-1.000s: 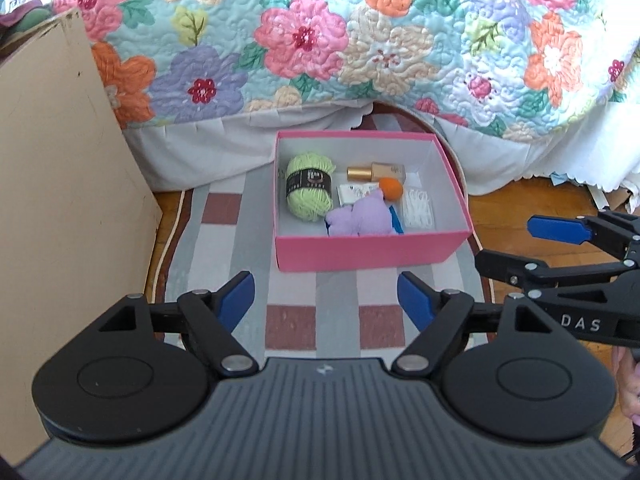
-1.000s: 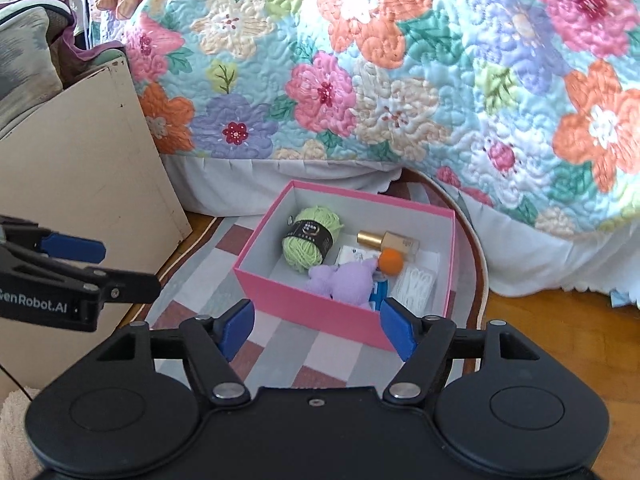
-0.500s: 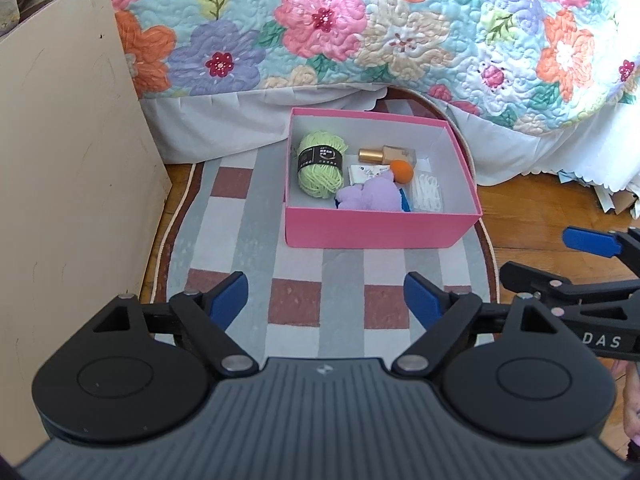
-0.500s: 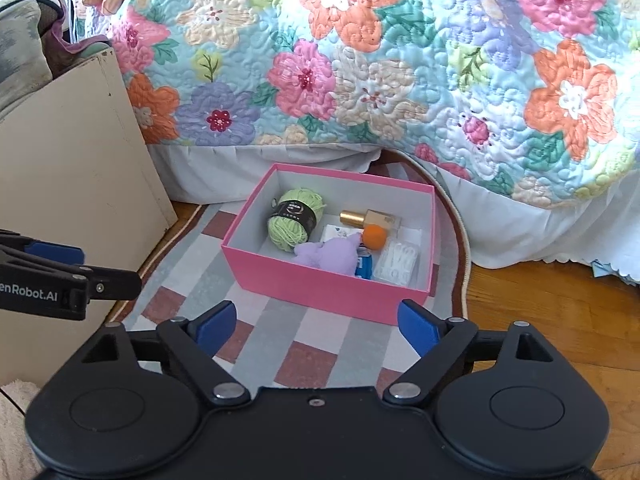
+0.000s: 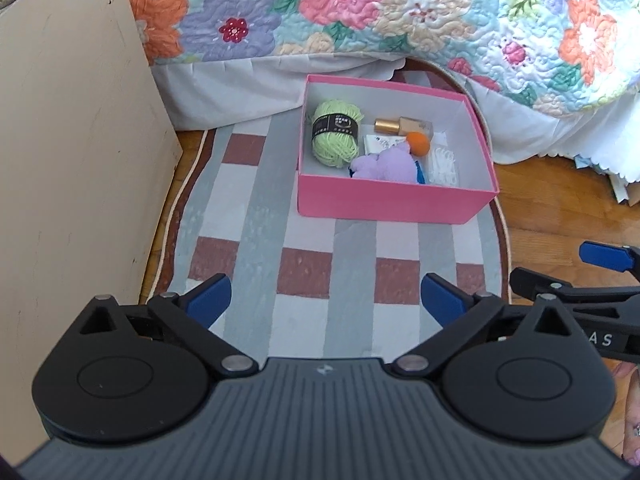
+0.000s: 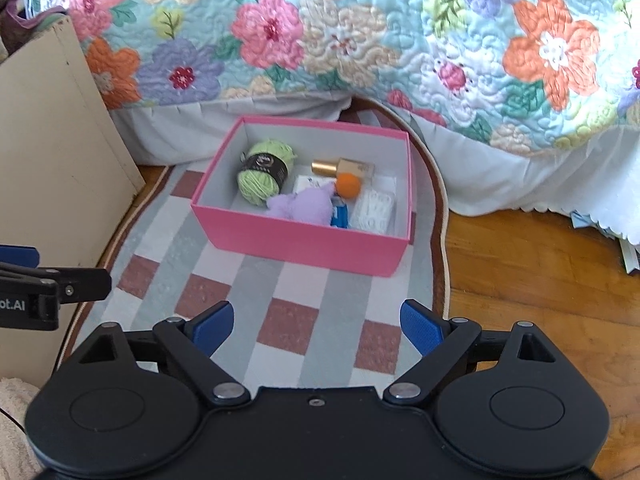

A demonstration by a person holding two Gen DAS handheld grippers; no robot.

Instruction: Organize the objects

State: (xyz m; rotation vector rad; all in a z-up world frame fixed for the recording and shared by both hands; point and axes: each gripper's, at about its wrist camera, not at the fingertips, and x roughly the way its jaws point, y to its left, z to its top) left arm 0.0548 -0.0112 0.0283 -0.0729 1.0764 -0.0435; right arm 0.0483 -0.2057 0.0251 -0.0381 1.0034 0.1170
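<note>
A pink box [image 5: 384, 202] [image 6: 296, 242] stands on a checked rug [image 5: 304, 272] [image 6: 288, 320]. Inside lie a green yarn ball [image 5: 335, 132] [image 6: 264, 174], a purple plush toy [image 5: 386, 164] [image 6: 304, 208], an orange ball [image 5: 419, 143] [image 6: 347, 185], a gold-capped bottle [image 5: 402, 126] [image 6: 344, 167], a white packet [image 5: 444, 164] [image 6: 374, 212] and a blue item [image 6: 340, 216]. My left gripper [image 5: 324, 300] is open and empty, held back over the rug. My right gripper [image 6: 318, 322] is open and empty too, and shows at the right edge of the left wrist view [image 5: 580, 276].
A beige board [image 5: 68, 160] [image 6: 48, 160] stands at the left. A flowered quilt [image 5: 400, 12] [image 6: 360, 32] hangs over the bed behind the box. Wooden floor [image 5: 560, 208] [image 6: 540, 280] lies to the right, with papers [image 5: 624, 188] at its far edge.
Both grippers have drawn back and up from the box, which now looks farther away. Both stay open and empty. The box contents have not moved.
</note>
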